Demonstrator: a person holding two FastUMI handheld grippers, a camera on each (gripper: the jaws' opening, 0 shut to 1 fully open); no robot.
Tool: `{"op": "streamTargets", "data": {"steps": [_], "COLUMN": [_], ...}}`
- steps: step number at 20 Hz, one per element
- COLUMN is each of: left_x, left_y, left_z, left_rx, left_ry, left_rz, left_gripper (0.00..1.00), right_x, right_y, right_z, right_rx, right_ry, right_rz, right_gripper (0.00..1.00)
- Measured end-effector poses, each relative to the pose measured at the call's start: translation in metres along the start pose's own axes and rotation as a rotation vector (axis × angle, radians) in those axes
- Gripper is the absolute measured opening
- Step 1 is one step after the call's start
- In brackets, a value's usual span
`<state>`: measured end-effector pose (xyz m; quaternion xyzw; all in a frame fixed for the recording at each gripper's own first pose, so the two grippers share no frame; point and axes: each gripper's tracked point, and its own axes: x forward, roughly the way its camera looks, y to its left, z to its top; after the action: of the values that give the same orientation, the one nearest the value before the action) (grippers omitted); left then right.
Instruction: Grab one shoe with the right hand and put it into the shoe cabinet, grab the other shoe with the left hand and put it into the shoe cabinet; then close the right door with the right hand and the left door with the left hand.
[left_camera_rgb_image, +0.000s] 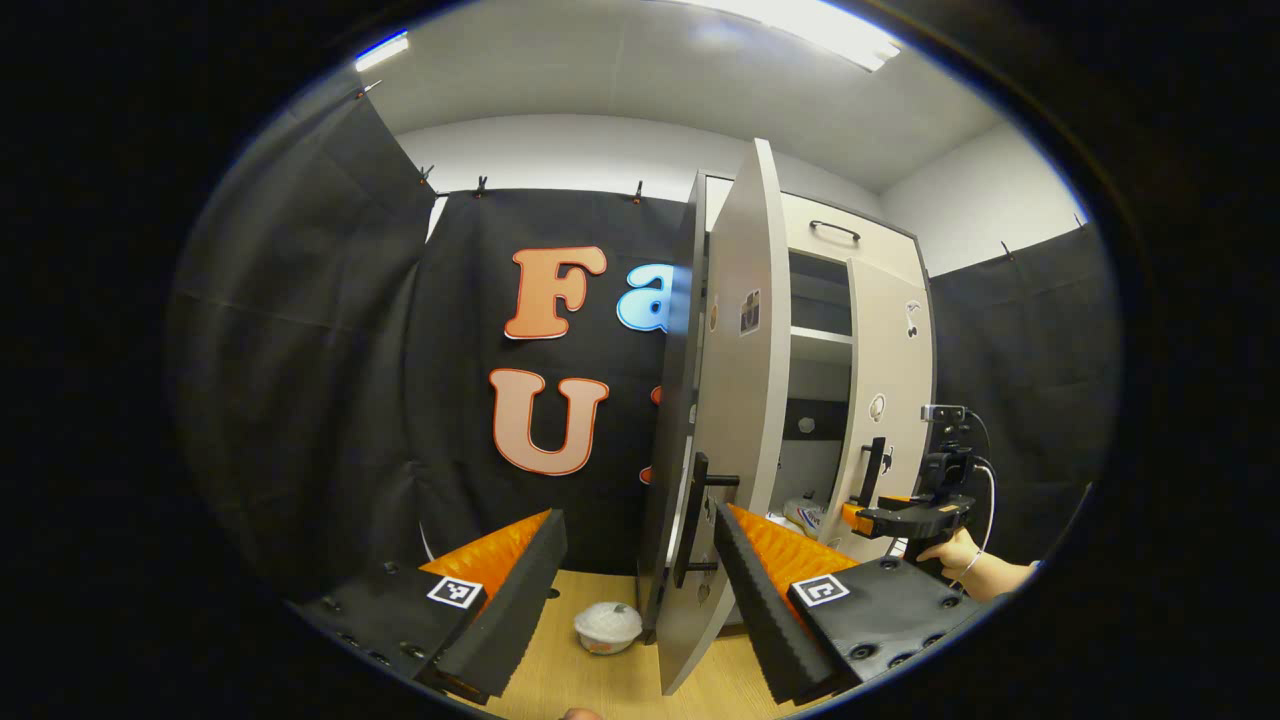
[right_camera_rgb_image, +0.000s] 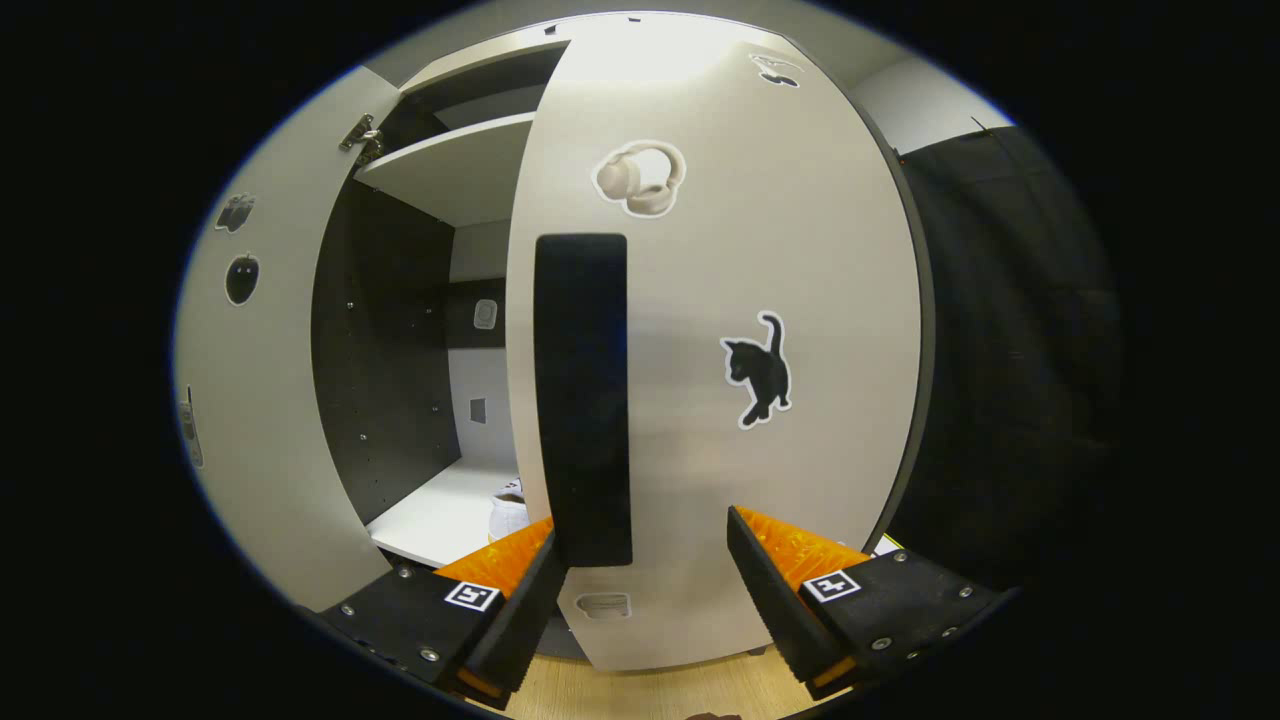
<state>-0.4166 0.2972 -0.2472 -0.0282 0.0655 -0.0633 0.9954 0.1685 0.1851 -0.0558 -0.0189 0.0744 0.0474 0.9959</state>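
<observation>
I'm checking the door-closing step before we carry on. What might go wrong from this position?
1. The right gripper is open at the beige right door's black bar handle; the handle lies off toward one finger, so a push may slip.
2. A white shoe sits near the front of the shelf; the closing door might catch it.
3. The small white bowl on the wooden floor sits beside the beige left door and may be hit.
</observation>
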Motion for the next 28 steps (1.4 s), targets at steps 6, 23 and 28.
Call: {"op": "streamTargets", "data": {"steps": [6, 23, 28], "left_x": [0.034, 0.063, 0.072], "left_y": [-0.012, -0.047, -0.090], "left_z": [-0.026, -0.062, -0.067], "left_rx": [-0.014, -0.046, -0.028], "left_ry": [0.046, 0.133, 0.134], "left_rz": [-0.108, -0.141, -0.186], "left_gripper": [0.96, 0.96, 0.92], "right_x": [-0.079, -0.193, -0.203], "right_y": [0.006, -0.015, -0.023], "right_z": [0.031, 0.071, 0.072], "right_rx": [-0.031, -0.046, -0.037], "right_ry": [-0.037, -0.109, -0.122], "right_rz": [0.025, 0.060, 0.083], "right_gripper": [0.94, 0.95, 0.95]}}
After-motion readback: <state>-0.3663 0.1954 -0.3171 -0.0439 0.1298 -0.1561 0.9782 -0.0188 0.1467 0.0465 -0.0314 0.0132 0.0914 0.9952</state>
